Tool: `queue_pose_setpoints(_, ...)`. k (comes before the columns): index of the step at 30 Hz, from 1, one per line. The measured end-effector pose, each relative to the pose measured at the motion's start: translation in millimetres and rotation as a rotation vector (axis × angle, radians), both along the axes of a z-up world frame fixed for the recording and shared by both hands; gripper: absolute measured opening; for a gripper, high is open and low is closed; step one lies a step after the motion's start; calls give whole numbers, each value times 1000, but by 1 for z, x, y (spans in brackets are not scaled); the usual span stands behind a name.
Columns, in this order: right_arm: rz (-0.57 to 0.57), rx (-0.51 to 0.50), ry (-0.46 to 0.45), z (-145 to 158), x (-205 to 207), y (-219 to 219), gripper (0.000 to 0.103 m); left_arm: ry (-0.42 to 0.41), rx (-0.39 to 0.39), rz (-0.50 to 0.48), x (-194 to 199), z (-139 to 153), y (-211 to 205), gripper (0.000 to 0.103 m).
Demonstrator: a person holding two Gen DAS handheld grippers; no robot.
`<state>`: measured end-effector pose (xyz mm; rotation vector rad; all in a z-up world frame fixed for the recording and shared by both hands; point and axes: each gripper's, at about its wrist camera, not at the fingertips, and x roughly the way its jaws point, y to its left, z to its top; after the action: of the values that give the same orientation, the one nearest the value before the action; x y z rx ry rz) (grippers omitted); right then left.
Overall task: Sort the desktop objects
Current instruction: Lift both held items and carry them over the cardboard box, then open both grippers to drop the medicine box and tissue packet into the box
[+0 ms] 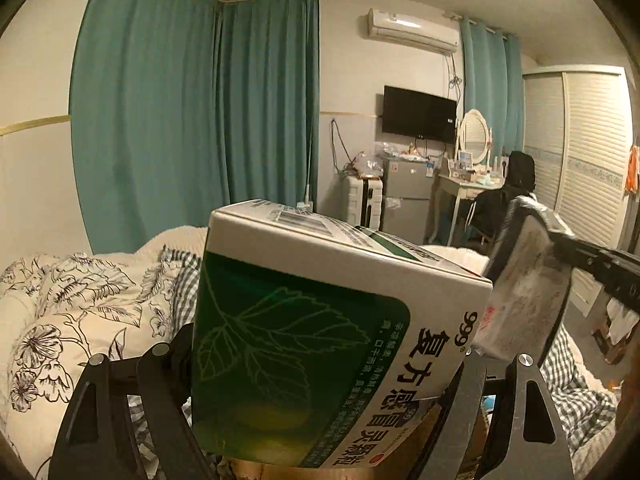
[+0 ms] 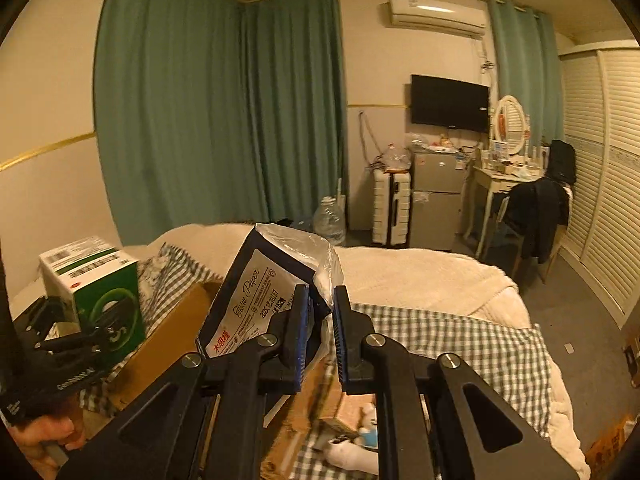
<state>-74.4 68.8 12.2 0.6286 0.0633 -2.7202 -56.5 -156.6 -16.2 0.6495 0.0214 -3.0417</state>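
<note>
My left gripper (image 1: 320, 392) is shut on a green and white medicine box (image 1: 316, 344), held up in the air and filling the middle of the left wrist view. The same box (image 2: 100, 280) shows at the left of the right wrist view, clamped by the left gripper (image 2: 86, 330). My right gripper (image 2: 320, 320) is shut on the plastic wrap of a dark tissue paper pack (image 2: 264, 292), lifted above a cardboard box (image 2: 172, 328). The pack (image 1: 524, 288) also shows at the right of the left wrist view.
A bed with a floral duvet (image 1: 60, 320) and a checked blanket (image 2: 460, 348) lies below. A small white and blue toy (image 2: 360, 436) lies by the cardboard box. A fridge (image 2: 436, 208), suitcase (image 2: 390, 208), dressing table and chair (image 2: 536, 220) stand at the far wall.
</note>
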Motion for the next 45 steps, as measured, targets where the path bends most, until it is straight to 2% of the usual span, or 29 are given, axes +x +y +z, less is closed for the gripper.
queue_pose_setpoints(6,48,60,-35,-25,-6,-30,12,-63,-21,1,-17,-18,-1,85)
queue_pose_setpoints(20,134,173,-124,-80,-26,-66,12,-192,-49,-1,-44,-57,4,85)
queue_pose_setpoints(29,140,177,-150,-90,-34,-61,13,-226,-48,-2,-49,-66,5,86)
queue_pose_setpoints(31,147,173,-150,-90,-33,-62,19,-225,-37,0,-48,-64,3,87)
queue_pose_setpoints(33,141,176,-139,-89,-32,-62,38,-220,-21,6,-45,-60,-1,88)
queue_pose_setpoints(35,135,168,-118,-86,-29,-57,48,-213,-10,10,-44,-57,-2,89)
queue_pose_setpoints(38,130,175,-87,-78,-24,-50,49,-196,13,4,-39,-50,-3,89)
queue_pose_setpoints(42,118,174,-37,-66,-14,-38,50,-163,5,8,-30,-37,1,94)
queue_pose_setpoints(45,111,156,-16,-56,-7,-28,50,-140,7,14,-24,-30,4,94)
